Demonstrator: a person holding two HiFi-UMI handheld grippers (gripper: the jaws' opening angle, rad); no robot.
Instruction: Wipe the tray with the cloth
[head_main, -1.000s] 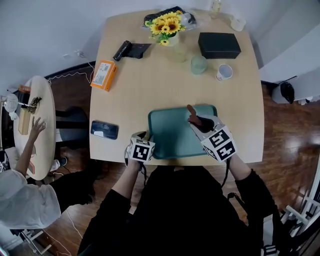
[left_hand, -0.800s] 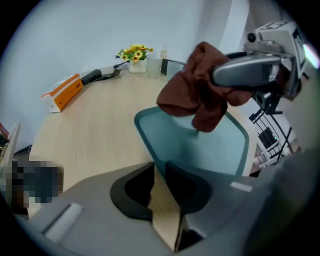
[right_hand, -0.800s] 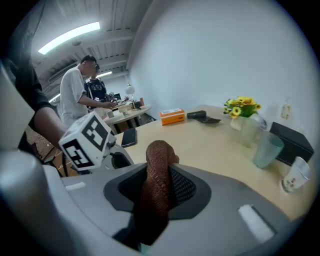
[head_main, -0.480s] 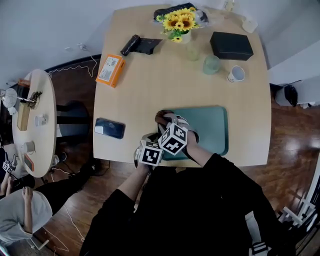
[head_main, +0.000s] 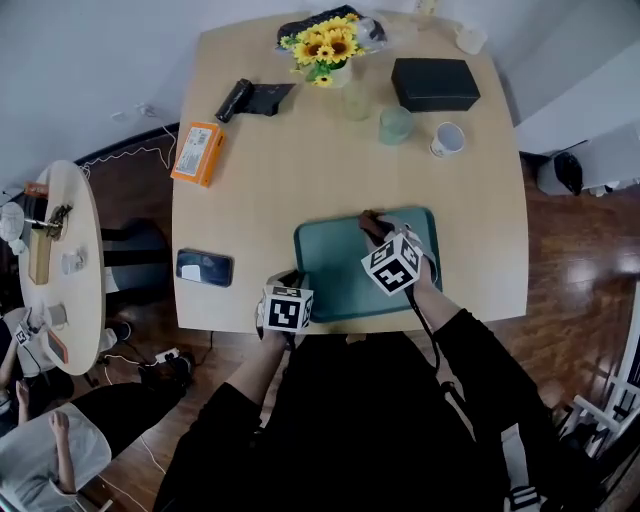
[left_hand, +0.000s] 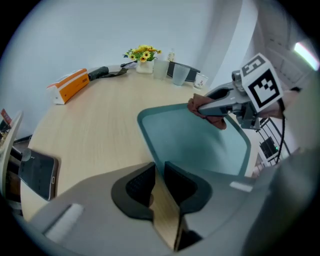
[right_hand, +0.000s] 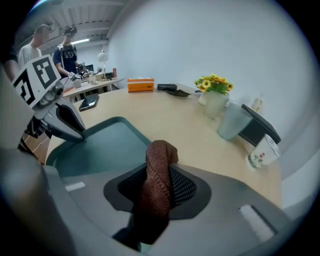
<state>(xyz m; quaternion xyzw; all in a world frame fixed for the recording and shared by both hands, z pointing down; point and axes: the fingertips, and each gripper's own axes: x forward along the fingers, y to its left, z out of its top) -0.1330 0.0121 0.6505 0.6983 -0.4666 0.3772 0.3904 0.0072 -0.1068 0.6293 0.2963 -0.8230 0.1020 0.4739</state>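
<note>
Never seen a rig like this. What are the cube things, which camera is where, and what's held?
A person at a table holds a gripper in each hand; the cubes are part of them. One picture looks down from a head camera; the other two come from the grippers. The right gripper pinches a brown cloth at the far edge of a green tray. The left gripper sits at the table's near edge, jaws almost together, grip unclear. Sunflowers, a phone, an orange box lie nearby.

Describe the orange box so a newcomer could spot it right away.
Start at the light wooden table. Along its left edge, beyond the dark phone near the person, lies the orange box. It is the only orange thing there; its neighbours are black.
</note>
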